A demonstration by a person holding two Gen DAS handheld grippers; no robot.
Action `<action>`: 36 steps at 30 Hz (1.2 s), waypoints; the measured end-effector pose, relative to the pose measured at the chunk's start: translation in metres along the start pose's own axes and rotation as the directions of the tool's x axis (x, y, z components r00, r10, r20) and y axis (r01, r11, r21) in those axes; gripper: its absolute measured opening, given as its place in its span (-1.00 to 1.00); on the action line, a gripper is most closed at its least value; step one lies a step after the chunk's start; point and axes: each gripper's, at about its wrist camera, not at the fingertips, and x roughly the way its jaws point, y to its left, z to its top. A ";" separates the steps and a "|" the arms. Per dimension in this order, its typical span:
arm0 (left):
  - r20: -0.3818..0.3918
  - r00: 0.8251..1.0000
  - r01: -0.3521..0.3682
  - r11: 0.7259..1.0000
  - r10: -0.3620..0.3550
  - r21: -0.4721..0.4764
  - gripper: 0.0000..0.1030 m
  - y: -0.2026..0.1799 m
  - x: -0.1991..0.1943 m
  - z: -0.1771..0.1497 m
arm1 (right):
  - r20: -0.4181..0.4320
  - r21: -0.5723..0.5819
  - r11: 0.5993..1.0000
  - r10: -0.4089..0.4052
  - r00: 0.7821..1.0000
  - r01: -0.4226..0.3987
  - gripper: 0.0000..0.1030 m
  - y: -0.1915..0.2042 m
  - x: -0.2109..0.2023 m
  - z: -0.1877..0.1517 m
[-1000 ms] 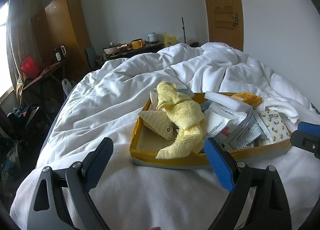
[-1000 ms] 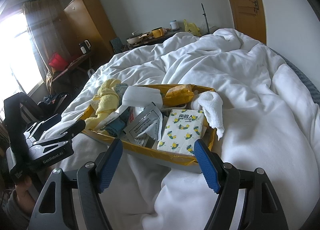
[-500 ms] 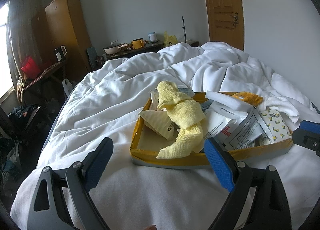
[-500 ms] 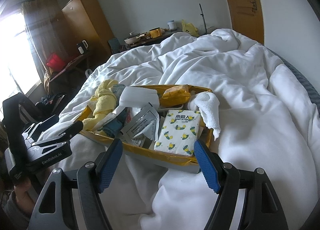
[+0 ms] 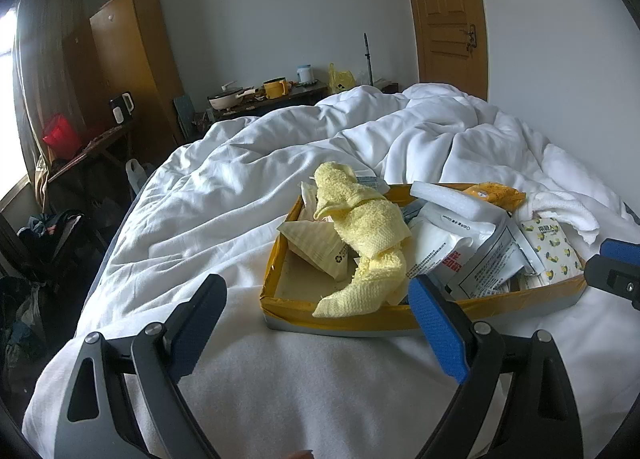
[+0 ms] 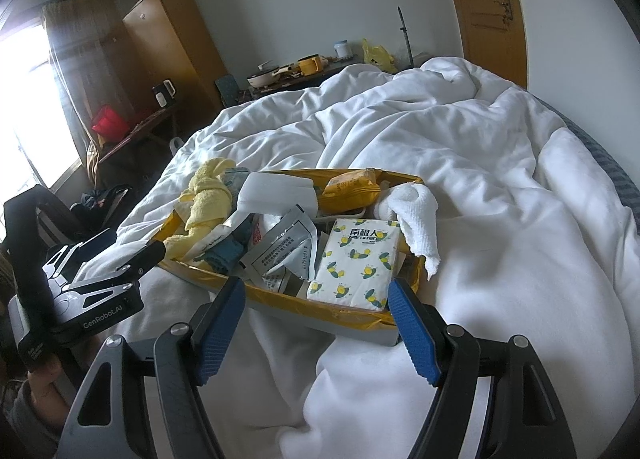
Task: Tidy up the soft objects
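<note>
Fingers spread wide on both sides, nothing between them: the left gripper (image 5: pixel 316 319) hangs over the white duvet (image 5: pixel 248 211) just short of the yellow-taped box (image 5: pixel 360 321), and the right gripper (image 6: pixel 316 319) hovers at the box's near edge from the other side. Inside that shallow box, a yellow towel (image 5: pixel 368 235) is draped over a heap of packets, one end trailing down to the front rim. A white towel (image 6: pixel 416 215) spills over the far right corner onto the bed. A tissue pack with a lemon print (image 6: pixel 356 263) lies flat at the near right, beside grey foil pouches (image 6: pixel 288 247), a slab of white foam (image 6: pixel 276 191) and an orange packet (image 6: pixel 352 183). A dark blue cloth (image 6: pixel 224 255) peeks out under the pouches.
</note>
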 end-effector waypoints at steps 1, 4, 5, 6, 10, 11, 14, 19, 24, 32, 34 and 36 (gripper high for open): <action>0.001 1.000 -0.001 1.000 0.001 0.000 0.78 0.001 0.000 0.000 | 0.000 0.000 1.000 0.000 1.000 0.000 0.50 -0.001 0.000 0.000; 0.001 1.000 -0.001 1.000 0.001 0.003 0.78 0.001 0.000 0.000 | 0.000 0.000 1.000 0.001 1.000 -0.001 0.50 0.000 0.000 0.000; 0.001 1.000 -0.001 1.000 0.001 0.002 0.78 0.000 0.000 0.000 | 0.001 0.000 1.000 0.001 1.000 -0.001 0.50 -0.001 -0.001 0.000; 0.000 1.000 -0.001 1.000 0.001 0.002 0.78 0.000 0.000 0.000 | -0.001 0.000 1.000 0.000 1.000 0.000 0.50 0.000 0.000 0.000; 0.002 1.000 -0.002 1.000 0.002 0.003 0.78 0.000 0.000 0.000 | -0.002 -0.003 1.000 -0.002 1.000 0.002 0.50 -0.001 0.000 0.000; 0.001 1.000 -0.002 1.000 0.002 0.002 0.78 0.001 0.000 0.000 | -0.002 0.000 1.000 -0.002 1.000 0.002 0.50 0.000 0.000 0.000; 0.001 1.000 -0.002 1.000 0.002 0.003 0.78 -0.001 -0.001 0.000 | -0.002 0.000 1.000 -0.004 1.000 0.004 0.50 0.000 0.000 0.000; 0.002 1.000 -0.002 1.000 0.002 0.006 0.78 0.000 0.000 0.000 | -0.002 0.001 1.000 -0.004 1.000 0.004 0.50 -0.001 -0.001 0.001; 0.002 1.000 -0.004 1.000 0.004 0.007 0.78 0.000 0.000 0.000 | -0.004 0.002 1.000 -0.004 1.000 0.004 0.50 -0.002 -0.001 0.001; 0.001 1.000 -0.001 1.000 0.001 0.005 0.78 0.000 0.000 0.000 | -0.003 0.002 1.000 -0.011 1.000 0.011 0.50 -0.001 -0.003 0.002; 0.002 1.000 -0.002 1.000 0.002 0.006 0.78 0.001 0.000 0.000 | -0.003 0.002 1.000 -0.013 1.000 0.013 0.50 -0.002 -0.004 0.003; 0.002 1.000 -0.002 1.000 0.002 0.007 0.78 0.000 0.000 0.000 | -0.005 0.000 1.000 -0.014 1.000 0.014 0.50 -0.002 -0.004 0.003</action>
